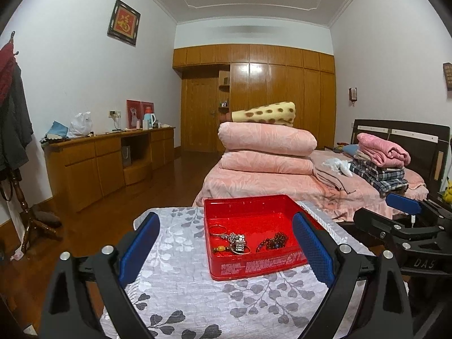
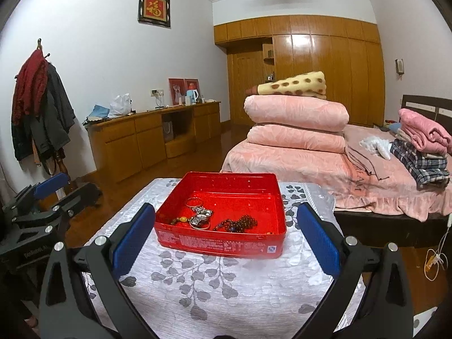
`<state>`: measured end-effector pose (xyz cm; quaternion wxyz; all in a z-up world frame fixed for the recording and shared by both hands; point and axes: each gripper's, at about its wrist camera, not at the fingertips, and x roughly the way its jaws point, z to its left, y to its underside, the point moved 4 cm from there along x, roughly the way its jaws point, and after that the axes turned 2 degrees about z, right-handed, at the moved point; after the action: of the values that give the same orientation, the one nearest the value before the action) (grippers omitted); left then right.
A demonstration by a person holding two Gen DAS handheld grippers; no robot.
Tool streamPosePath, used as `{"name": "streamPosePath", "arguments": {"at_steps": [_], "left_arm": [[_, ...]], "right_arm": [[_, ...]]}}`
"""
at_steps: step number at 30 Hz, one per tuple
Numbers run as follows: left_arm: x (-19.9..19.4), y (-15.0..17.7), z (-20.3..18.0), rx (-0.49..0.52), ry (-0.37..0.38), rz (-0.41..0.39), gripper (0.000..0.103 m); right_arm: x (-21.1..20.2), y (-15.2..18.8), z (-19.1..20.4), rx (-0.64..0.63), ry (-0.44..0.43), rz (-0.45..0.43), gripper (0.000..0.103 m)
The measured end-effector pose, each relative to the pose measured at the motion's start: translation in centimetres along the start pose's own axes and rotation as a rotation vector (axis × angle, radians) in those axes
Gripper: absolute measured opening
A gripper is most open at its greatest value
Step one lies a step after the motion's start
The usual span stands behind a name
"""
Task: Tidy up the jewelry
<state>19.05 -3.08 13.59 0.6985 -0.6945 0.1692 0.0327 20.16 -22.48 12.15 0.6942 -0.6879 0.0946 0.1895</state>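
The left hand-held gripper [image 1: 226, 247] has its blue-padded fingers spread wide apart and grips nothing. The right hand-held gripper [image 2: 226, 238] is likewise spread wide and empty. Just ahead of both, a shallow red rectangular tin box [image 2: 223, 243] sits on the bench [image 2: 197, 288] covered in a grey leaf-patterned cloth. Inside lie a silver ring-and-chain cluster [image 2: 199, 214] and a dark beaded strand [image 2: 237, 223], side by side.
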Motion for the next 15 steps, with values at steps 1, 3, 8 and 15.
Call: {"name": "streamPosePath", "arguments": {"at_steps": [1,3,8,15], "left_arm": [[-0.2,0.0,0.0,0.002,-0.002,-0.004,0.093],[-0.4,-0.1,0.0,0.009,-0.004,-0.014,0.093],[-1.0,-0.2,0.0,0.011,-0.008,-0.030,0.093],[-1.3,-0.3,0.0,0.011,-0.006,-0.039,0.093]], "right_arm": [[-0.2,-0.1,0.1,-0.002,-0.002,-0.004,0.097],[-0.4,-0.2,0.3,-0.005,-0.005,-0.009,0.097],[-0.9,-0.4,0.7,-0.015,-0.008,-0.022,0.097],[-1.3,-0.5,0.9,-0.019,-0.011,-0.038,0.097]]}}
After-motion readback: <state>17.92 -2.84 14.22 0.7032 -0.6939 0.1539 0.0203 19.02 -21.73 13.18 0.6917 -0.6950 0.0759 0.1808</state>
